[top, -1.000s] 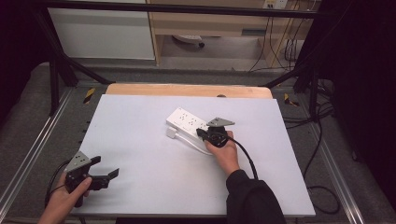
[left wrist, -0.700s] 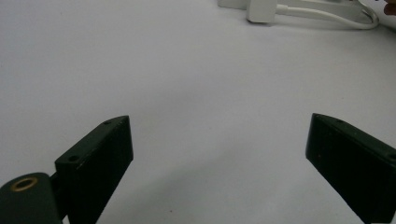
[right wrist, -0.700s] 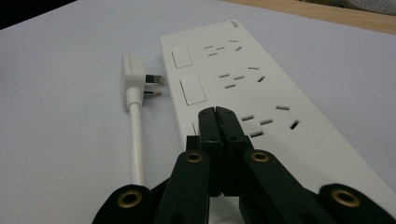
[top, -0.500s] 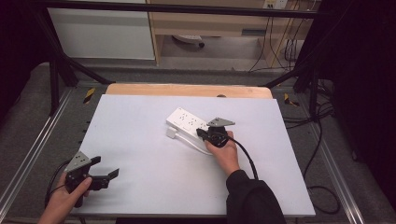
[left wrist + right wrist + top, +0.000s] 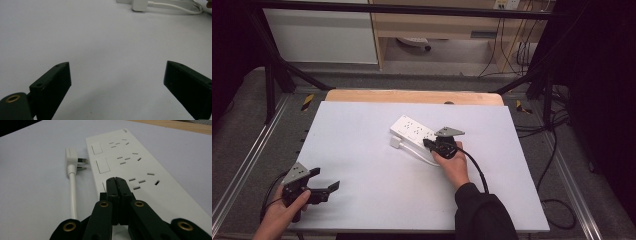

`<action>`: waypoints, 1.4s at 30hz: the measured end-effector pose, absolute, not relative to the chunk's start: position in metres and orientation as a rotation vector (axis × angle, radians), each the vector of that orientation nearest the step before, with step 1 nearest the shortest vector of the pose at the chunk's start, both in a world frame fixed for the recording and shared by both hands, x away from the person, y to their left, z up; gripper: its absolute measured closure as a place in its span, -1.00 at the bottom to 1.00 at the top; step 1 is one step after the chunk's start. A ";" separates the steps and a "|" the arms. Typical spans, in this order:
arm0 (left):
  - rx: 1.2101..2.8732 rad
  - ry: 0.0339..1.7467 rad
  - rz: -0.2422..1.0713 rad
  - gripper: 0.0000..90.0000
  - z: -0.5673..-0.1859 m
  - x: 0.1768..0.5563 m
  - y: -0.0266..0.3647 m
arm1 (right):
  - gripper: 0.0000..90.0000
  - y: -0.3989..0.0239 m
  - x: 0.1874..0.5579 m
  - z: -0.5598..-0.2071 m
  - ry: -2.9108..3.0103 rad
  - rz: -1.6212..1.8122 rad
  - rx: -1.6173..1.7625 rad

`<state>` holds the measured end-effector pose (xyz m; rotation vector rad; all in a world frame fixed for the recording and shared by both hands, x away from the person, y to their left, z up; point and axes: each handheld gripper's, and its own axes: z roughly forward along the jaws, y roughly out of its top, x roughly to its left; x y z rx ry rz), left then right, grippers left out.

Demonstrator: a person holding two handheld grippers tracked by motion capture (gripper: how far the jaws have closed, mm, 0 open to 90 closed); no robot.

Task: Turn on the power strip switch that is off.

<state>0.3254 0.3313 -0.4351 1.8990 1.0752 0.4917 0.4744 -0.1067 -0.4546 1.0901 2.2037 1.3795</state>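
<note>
White power strip (image 5: 140, 167) lies flat; three rocker switches.

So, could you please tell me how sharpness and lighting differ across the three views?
High view: even light on the white table, dark surroundings. Left gripper view: the left tool casts a soft shadow, the plug looks soft. Right gripper view: the power strip is sharp, the shut right tool slightly blurred.
</note>
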 end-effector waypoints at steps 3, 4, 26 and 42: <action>1.900 1.076 0.492 -0.83 -0.435 0.325 0.331 | 1.00 -0.106 0.474 -0.454 2.208 1.371 1.090; 1.899 1.076 0.491 -0.83 -0.435 0.325 0.331 | 1.00 -0.106 0.475 -0.454 2.207 1.374 1.095; 1.901 1.076 0.490 -0.83 -0.435 0.326 0.332 | 1.00 -0.108 0.476 -0.447 2.173 1.389 1.108; 1.903 1.076 0.490 -0.83 -0.436 0.326 0.332 | 0.91 -0.112 0.475 -0.439 2.159 1.405 1.107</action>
